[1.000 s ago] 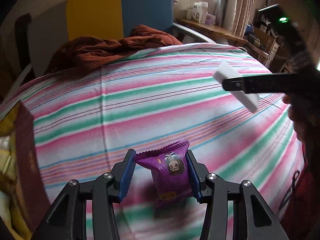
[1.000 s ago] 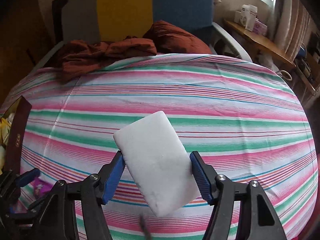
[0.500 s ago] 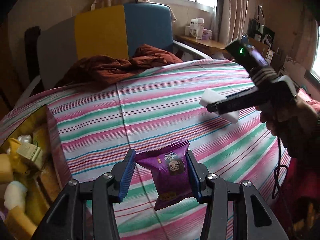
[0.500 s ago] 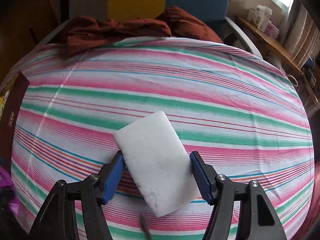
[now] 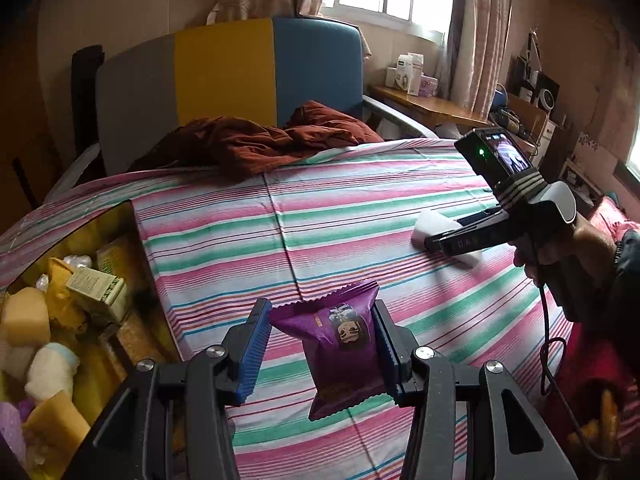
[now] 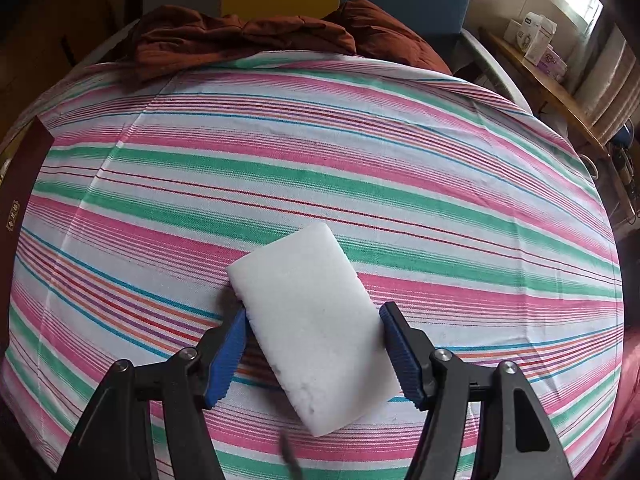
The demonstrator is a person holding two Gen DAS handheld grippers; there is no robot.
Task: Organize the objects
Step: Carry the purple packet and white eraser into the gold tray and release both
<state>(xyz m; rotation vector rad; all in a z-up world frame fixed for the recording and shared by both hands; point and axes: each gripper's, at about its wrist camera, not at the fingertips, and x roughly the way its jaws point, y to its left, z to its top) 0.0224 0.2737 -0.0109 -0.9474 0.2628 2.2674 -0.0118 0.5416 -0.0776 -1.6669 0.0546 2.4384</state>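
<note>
The left gripper [image 5: 320, 350] has swung toward the box [image 5: 132, 264] at the bed's left edge, fingers pinching the purple snack packet [image 5: 340, 344]; release only once above it. The right gripper [image 6: 314, 350] pinches a white sponge [image 6: 312, 320] low over the sheet.

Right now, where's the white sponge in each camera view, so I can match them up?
Left wrist view: white sponge at mid right, clamped in the right gripper, low over the striped sheet.
Right wrist view: bottom centre, between the blue pads.
Shared landmark: the rust-brown blanket at the bed's far end.
</note>
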